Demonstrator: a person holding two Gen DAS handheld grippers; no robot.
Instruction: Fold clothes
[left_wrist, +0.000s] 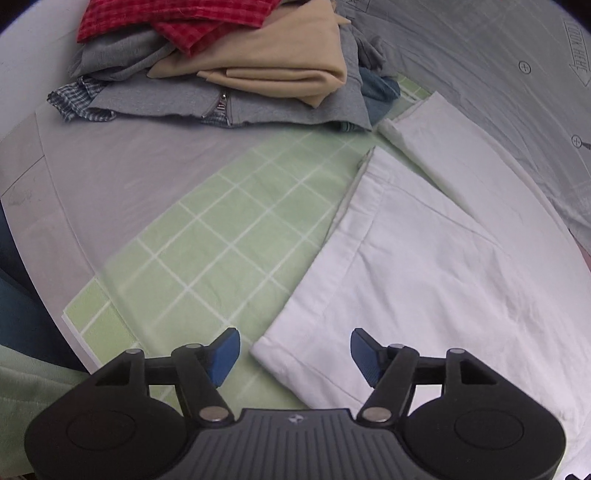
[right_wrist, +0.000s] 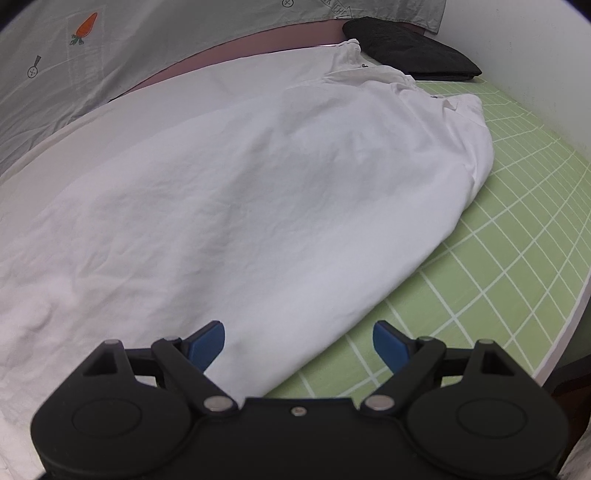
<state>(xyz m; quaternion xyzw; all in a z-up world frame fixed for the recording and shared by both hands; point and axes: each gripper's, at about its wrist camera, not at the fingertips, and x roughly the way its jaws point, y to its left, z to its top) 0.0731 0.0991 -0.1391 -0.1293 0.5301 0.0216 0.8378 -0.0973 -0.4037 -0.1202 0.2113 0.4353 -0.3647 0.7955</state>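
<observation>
A white garment (left_wrist: 424, 266) lies flat on the green grid mat (left_wrist: 207, 240), two long panels stretching away up and to the right. My left gripper (left_wrist: 295, 354) is open just above the near hem corner, its blue pads (left_wrist: 225, 354) either side of it, holding nothing. In the right wrist view the same white garment (right_wrist: 258, 184) spreads wide across the mat (right_wrist: 517, 240), its collar end with dark buttons at the far right. My right gripper (right_wrist: 298, 343) hovers open over the near edge of the cloth, nothing between its fingers.
A pile of clothes (left_wrist: 229, 66) in red check, tan, grey and blue plaid sits at the far left of the table. A grey printed sheet (left_wrist: 498, 55) hangs behind. A folded black garment (right_wrist: 410, 51) lies past the collar. The mat's right edge (right_wrist: 576, 314) drops off.
</observation>
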